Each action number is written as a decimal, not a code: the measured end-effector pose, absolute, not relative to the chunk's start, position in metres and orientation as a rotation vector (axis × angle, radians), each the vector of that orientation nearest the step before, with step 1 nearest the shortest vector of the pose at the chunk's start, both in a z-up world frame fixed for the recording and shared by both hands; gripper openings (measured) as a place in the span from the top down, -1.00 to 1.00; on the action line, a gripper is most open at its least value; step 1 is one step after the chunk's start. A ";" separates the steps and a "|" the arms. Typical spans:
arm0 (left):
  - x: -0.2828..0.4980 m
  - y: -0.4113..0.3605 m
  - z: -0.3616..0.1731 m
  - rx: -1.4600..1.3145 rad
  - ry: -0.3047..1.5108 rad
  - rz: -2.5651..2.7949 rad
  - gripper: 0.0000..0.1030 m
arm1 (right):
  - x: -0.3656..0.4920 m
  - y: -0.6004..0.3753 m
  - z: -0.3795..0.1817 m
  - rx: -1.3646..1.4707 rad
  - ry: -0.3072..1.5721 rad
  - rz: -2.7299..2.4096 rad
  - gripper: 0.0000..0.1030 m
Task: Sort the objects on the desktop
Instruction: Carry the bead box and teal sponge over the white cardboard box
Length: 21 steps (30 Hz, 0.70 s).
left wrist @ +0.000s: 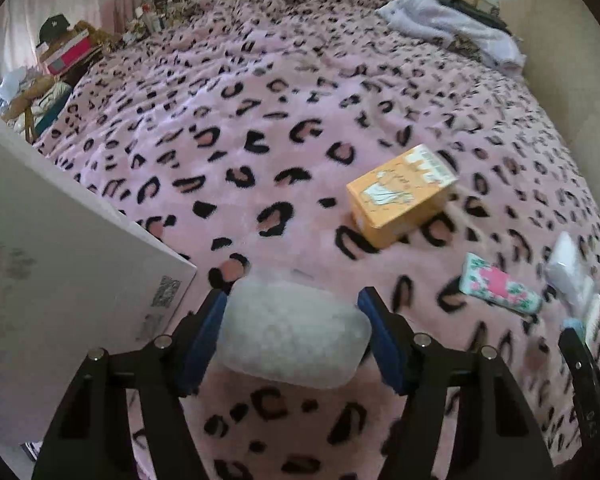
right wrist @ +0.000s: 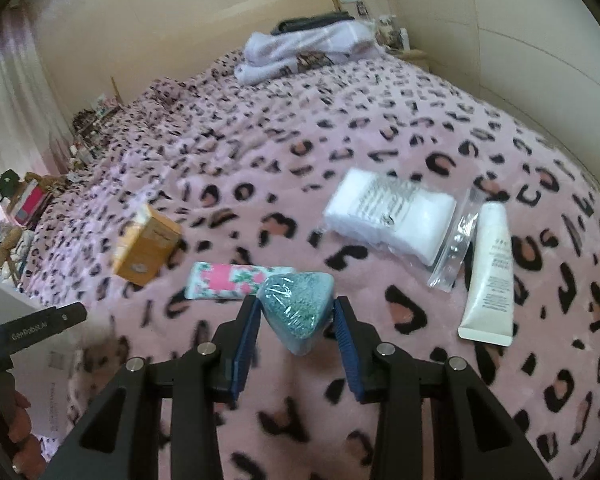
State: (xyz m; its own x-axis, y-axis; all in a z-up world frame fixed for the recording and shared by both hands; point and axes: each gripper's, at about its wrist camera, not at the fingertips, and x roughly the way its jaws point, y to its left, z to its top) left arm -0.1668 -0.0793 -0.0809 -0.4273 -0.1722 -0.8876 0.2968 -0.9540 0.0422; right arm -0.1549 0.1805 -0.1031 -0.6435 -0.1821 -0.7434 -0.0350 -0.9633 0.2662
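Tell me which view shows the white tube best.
The right wrist view. There the white tube lies whole and unobstructed on the blanket, its printed side up, right of the clear bag. The left wrist view catches only a blurred pale sliver at its far right edge, which cannot be told apart as the tube.

Bed covered by pink leopard-print blanket (left wrist: 284, 92), filling most of both views. Cream walls (right wrist: 188, 28) behind and to the right. Folded lilac towel (right wrist: 300, 50) at the far end. Cluttered shelf (left wrist: 60, 60) along the left side, beside pale curtains (right wrist: 8, 92) lit by daylight.
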 end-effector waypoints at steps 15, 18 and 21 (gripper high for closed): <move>-0.082 -0.082 0.009 1.432 0.227 -2.519 -0.32 | -0.095 0.107 -0.018 1.173 -0.335 -2.644 0.25; -0.064 -0.094 0.029 1.398 0.255 -2.525 -0.32 | -0.083 0.089 -0.002 1.143 -0.320 -2.622 0.25; -0.048 -0.108 0.050 1.350 0.269 -2.528 -0.32 | -0.074 0.069 0.015 1.108 -0.292 -2.603 0.26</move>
